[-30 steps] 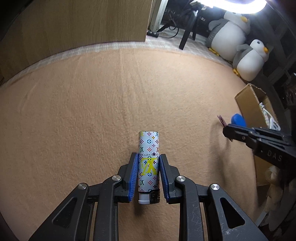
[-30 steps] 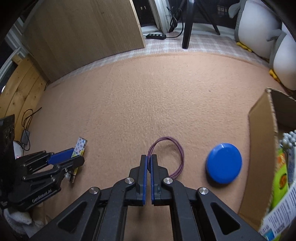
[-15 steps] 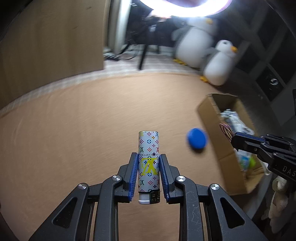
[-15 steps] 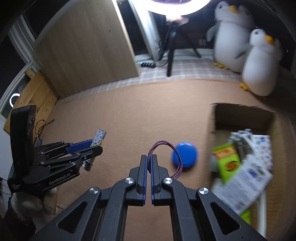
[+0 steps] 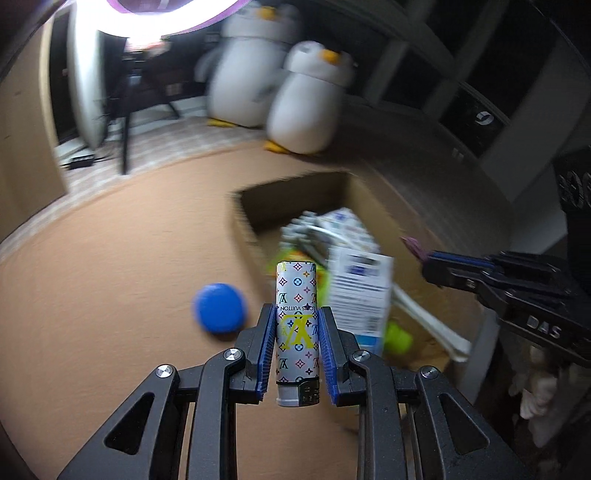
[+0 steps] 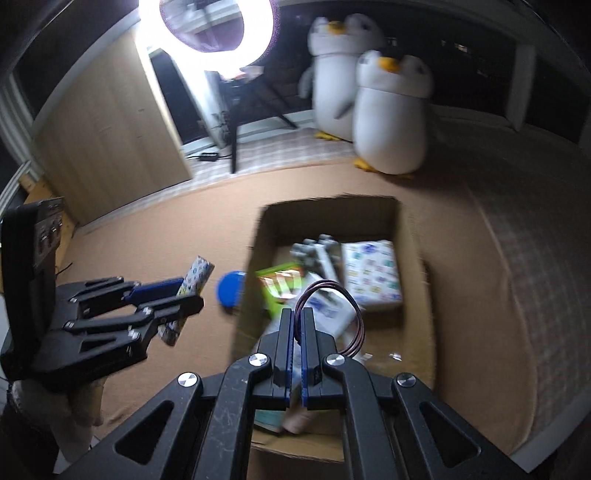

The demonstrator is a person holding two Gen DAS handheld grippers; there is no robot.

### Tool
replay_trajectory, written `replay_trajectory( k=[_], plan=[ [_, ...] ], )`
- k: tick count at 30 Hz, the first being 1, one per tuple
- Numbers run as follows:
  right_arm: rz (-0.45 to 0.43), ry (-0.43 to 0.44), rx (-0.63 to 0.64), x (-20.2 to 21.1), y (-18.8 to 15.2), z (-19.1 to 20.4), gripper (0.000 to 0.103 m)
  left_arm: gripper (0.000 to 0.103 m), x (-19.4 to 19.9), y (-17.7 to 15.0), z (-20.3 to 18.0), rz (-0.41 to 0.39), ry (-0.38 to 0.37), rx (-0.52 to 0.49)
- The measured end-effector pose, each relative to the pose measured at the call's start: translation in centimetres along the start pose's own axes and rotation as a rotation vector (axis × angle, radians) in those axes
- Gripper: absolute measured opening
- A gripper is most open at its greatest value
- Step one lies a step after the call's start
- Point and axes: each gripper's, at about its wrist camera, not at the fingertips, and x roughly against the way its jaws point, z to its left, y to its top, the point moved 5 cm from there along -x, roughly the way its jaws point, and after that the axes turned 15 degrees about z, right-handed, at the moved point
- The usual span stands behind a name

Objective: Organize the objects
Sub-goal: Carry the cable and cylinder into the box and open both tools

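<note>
My left gripper (image 5: 296, 310) is shut on a white lighter (image 5: 296, 325) with a coloured monogram print, held upright above the tan carpet, left of the cardboard box (image 5: 373, 206). It also shows in the right wrist view (image 6: 192, 280). My right gripper (image 6: 295, 314) is shut on a purple hair tie (image 6: 332, 295), held above the cardboard box (image 6: 410, 236), which holds packets and a patterned pack. A blue round lid (image 5: 219, 308) lies on the carpet just left of the box, also in the right wrist view (image 6: 229, 291).
Two plush penguins (image 6: 388, 110) stand beyond the box. A ring light on a tripod (image 6: 214, 26) and a wooden panel (image 6: 103, 122) stand at the back left. A checked mat (image 6: 535, 258) lies right of the box.
Both grippers have risen and swung right toward the box. The hair tie has gone from the carpet by the blue lid to above the box. The lighter stays clamped.
</note>
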Motion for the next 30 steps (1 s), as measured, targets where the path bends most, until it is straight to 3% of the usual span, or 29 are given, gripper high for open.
replay_trajectory(
  k=[9,19,21,23,24,25,30],
  plan=[
    [0.028,0.011,-0.055,-0.9,-1.4,-3.2,0.003,0.025,-2.8,0.0,-5.9,0.054,-0.027,-0.086],
    [0.043,0.025,-0.066,-1.1,-2.0,-3.9,0.004,0.025,-3.5,-0.6,-8.1,0.088,-0.032,-0.126],
    [0.043,0.023,-0.074,-1.1,-2.2,-4.0,0.008,0.035,-3.5,-0.6,-8.2,0.094,-0.037,-0.127],
    [0.047,0.032,-0.08,-1.0,-2.3,-4.0,0.021,0.055,-3.2,-0.7,-8.1,0.085,-0.036,-0.122],
    [0.045,0.032,-0.083,-1.0,-2.4,-4.0,0.03,0.055,-3.0,-0.7,-8.1,0.079,-0.035,-0.122],
    [0.04,0.031,-0.085,-0.9,-2.4,-4.0,0.032,0.055,-2.8,-0.8,-8.0,0.077,-0.034,-0.124],
    [0.028,0.034,-0.091,-0.4,-2.6,-3.7,0.032,0.055,-2.3,-1.0,-6.9,0.073,-0.022,-0.11]
  ],
)
